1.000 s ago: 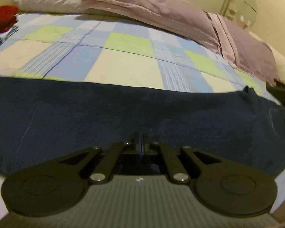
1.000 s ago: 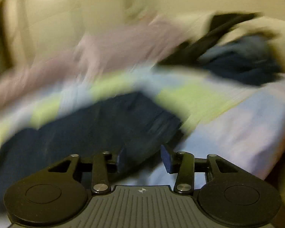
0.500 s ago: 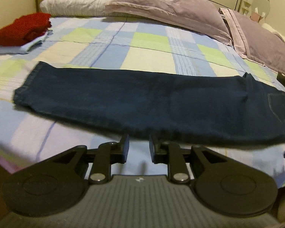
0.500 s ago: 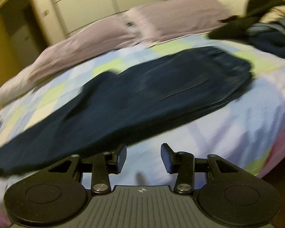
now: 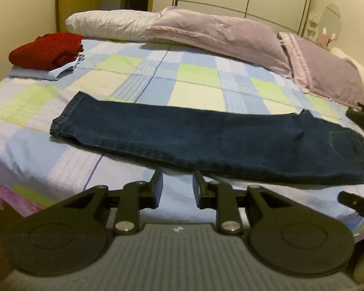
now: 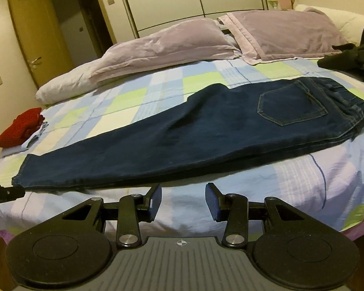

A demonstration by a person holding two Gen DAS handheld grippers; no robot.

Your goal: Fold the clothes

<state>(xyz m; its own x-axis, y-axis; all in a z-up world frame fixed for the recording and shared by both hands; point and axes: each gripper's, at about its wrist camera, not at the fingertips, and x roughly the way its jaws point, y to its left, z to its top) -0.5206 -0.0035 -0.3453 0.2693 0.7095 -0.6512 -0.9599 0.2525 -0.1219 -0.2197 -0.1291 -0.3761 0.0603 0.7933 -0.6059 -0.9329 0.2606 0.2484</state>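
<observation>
Dark blue jeans (image 5: 206, 143) lie flat on the checked bedspread (image 5: 194, 77), folded lengthwise, leg hems to the left and waist to the right. They also show in the right wrist view (image 6: 206, 131), back pocket up. My left gripper (image 5: 177, 189) is open and empty, just short of the jeans' near edge. My right gripper (image 6: 183, 201) is open and empty, held back from the bed's near edge.
A folded red sweater (image 5: 46, 49) sits on a folded pale blue garment at the far left. Lilac pillows (image 5: 218, 34) lie along the headboard. A pile of dark clothes (image 6: 351, 55) lies at the far right. A door (image 6: 34, 38) stands open behind.
My left gripper let go of the jeans, opened and pulled back from the bed. My right gripper also pulled back. The jeans now lie flat, untouched.
</observation>
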